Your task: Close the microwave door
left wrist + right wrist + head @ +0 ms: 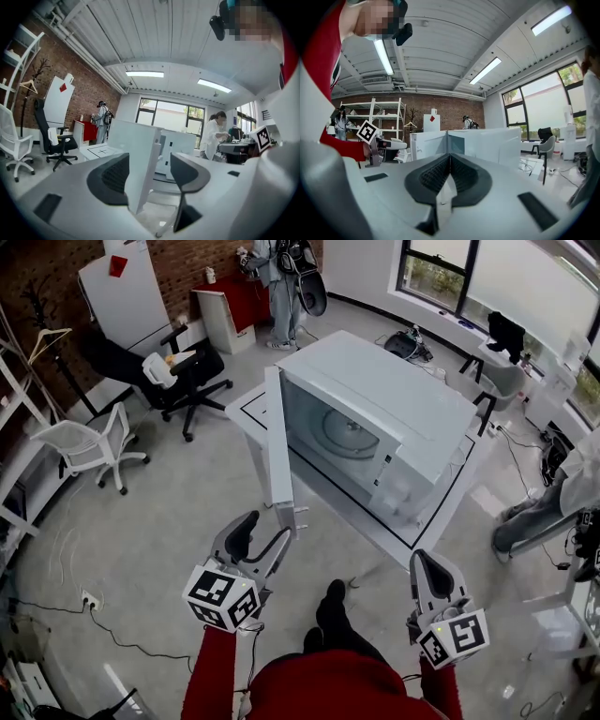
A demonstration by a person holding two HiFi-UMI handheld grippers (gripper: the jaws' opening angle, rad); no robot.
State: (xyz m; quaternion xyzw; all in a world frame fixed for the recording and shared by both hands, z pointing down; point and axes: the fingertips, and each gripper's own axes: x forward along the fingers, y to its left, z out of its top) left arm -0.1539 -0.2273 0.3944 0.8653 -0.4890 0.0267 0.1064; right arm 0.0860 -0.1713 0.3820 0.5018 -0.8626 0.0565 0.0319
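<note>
The white microwave point(394, 418) sits on the desk point(247, 411). Its door point(277, 442) is swung wide open toward the near side. The left hand-held gripper point(265, 532) is wide open, with the door's near edge between its jaws. The right hand-held gripper point(427, 570), nearer and to the right, is closed tight and holds nothing.

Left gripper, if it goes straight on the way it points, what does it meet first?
Probably the microwave door: its free edge stands between the open jaws of the left gripper, nothing nearer in view.
</note>
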